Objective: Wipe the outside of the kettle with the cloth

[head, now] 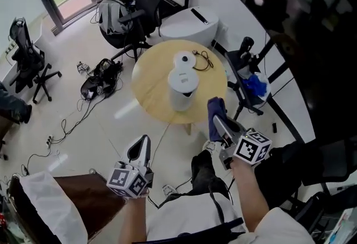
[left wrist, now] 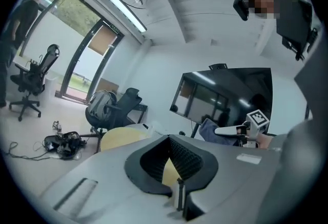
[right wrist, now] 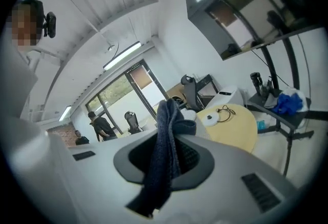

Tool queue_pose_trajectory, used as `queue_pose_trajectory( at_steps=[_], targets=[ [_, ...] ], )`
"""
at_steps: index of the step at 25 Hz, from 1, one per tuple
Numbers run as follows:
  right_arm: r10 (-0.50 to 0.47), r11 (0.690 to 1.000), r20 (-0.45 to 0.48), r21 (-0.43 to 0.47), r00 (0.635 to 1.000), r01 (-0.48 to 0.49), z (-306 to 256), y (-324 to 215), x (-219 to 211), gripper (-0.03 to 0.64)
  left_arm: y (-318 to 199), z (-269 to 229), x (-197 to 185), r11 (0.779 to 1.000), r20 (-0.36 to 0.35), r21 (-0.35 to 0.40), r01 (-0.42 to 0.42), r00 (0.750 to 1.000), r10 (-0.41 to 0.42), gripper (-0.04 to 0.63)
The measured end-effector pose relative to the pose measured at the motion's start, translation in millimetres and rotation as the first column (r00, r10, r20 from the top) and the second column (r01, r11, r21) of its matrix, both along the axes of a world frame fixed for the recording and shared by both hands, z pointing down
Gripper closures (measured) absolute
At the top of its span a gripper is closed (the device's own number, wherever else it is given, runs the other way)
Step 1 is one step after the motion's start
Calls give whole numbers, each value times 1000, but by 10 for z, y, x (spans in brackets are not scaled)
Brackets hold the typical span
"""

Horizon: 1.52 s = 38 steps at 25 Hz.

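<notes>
White cylindrical kettle (head: 182, 87) upright near the middle of round pale wooden table (head: 150, 89), with a white disc (head: 184, 60) just behind, perhaps its base. Dark blue cloth (head: 216, 110) clenched in right gripper (head: 221, 125), bunched above the jaws and trailing below, by the table's near edge, apart from the kettle. Left gripper (head: 139, 152) clamped on nothing, both forearms stretched forward, left one short of the table.
</notes>
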State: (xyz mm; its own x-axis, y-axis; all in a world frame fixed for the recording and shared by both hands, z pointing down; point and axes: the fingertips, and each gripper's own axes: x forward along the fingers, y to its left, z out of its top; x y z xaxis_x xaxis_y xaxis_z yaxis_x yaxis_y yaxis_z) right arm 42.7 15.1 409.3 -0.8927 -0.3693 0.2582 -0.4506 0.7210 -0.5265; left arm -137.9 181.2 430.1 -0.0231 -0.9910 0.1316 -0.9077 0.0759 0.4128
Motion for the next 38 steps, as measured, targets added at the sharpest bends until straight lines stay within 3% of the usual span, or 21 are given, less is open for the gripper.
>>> queue_pose_trajectory(
  at_steps=[3, 7, 17, 24, 31, 38],
  targets=[
    [20, 1000, 18, -15, 1000, -19, -74, 551, 17, 551, 264, 135, 71, 998, 26, -62, 6, 1000, -5, 595],
    [-2, 999, -49, 43, 999, 4, -104, 1017, 73, 551, 426, 202, 219, 996, 26, -85, 35, 999, -33, 595],
    [-26, 996, -104, 85, 994, 35, -10, 1387, 773, 551, 410, 224, 1205, 990, 65, -139, 21, 998, -12, 595],
    [-52, 998, -80, 43, 995, 55, 218, 1547, 1367, 552, 551, 75, 1775, 981, 169, -189, 46, 985, -14, 595],
    [-92, 995, -88, 39, 992, 96, 366, 1748, 1546, 552, 748, 15, 2083, 977, 190, -196, 81, 981, -43, 595],
    [-77, 993, -59, 82, 995, 82, 190, 1887, 1387, 552, 877, -107, 1979, 983, 195, -171, 71, 980, -37, 595]
  ],
)
